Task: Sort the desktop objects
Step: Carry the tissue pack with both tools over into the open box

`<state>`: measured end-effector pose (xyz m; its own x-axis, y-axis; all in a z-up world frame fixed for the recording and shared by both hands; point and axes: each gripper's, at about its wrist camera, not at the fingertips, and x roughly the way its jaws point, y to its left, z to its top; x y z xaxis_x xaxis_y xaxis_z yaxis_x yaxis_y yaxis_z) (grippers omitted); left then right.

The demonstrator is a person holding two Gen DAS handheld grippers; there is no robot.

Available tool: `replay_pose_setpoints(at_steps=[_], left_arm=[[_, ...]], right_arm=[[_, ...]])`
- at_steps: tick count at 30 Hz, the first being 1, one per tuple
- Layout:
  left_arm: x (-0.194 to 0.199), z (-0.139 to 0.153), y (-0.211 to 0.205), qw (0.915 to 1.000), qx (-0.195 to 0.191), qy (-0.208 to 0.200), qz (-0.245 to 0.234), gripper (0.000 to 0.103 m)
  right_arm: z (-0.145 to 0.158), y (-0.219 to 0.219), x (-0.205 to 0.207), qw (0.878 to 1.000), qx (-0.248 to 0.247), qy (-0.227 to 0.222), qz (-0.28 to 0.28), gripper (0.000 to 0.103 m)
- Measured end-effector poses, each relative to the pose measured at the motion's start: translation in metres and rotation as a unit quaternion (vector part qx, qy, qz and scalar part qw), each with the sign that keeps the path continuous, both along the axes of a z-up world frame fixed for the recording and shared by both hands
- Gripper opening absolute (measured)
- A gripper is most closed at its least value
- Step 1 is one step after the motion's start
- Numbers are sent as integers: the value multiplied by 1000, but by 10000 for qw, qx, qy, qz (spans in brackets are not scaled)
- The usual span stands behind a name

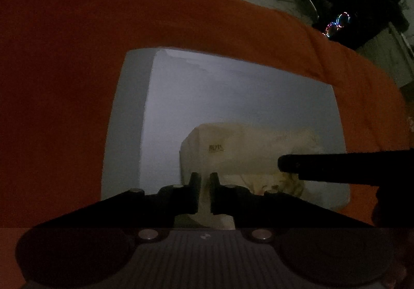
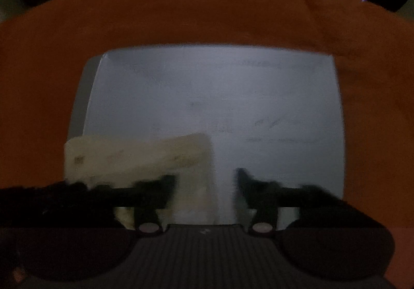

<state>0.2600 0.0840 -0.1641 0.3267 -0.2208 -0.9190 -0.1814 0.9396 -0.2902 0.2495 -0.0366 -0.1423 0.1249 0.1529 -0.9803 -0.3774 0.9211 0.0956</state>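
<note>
A shallow pale grey rectangular plastic tray (image 1: 129, 113) sits on an orange cloth-covered table (image 1: 64, 56), and both hand-held grippers hang over it, pointing steeply down. Inside the tray lies a cream-coloured soft packet with faint printed markings (image 1: 233, 144), resting at the near edge of the tray floor, towards the near-left corner as seen from the right wrist view (image 2: 134, 154).

The left gripper (image 1: 205, 186) has its black fingers drawn together, with only a thin slit showing between them, and nothing can be made out caught there; the cream packet lies below and just beyond the tips. A black finger of the other tool (image 1: 323, 167) reaches in from the right side of that view, over the packet's right end.

The right gripper (image 2: 207, 182) stands with its fingers apart, and nothing is gripped between them. Its left finger (image 2: 157, 190) lies over the packet, while the right finger is over bare tray floor (image 2: 258, 107). This view is blurred, so I cannot tell whether the left finger touches the packet.

Beyond the far edge of the table are a pale floor and a dark computer case with coloured glowing rings (image 1: 336, 24).
</note>
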Motion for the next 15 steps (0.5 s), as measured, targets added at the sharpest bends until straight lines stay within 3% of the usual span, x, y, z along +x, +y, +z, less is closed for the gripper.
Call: replay_pose_setpoints(at_steps=[1, 2, 3, 4, 15], left_arm=[[1, 0, -4, 10000, 9, 1, -11, 1], [2, 1, -8, 10000, 17, 2, -23, 1], [4, 1, -11, 10000, 26, 2, -31, 0], [4, 0, -12, 10000, 39, 2, -31, 0], [-14, 41, -12, 9994, 105, -312, -46, 0]], right_arm=[[-1, -5, -1, 10000, 85, 16, -48, 62], [-2, -9, -1, 9998, 175, -1, -106, 50], [-2, -12, -1, 9996, 268, -19, -131, 13], [-3, -15, -1, 9996, 275, -40, -100, 6], [27, -24, -11, 9984, 474, -240, -206, 6]])
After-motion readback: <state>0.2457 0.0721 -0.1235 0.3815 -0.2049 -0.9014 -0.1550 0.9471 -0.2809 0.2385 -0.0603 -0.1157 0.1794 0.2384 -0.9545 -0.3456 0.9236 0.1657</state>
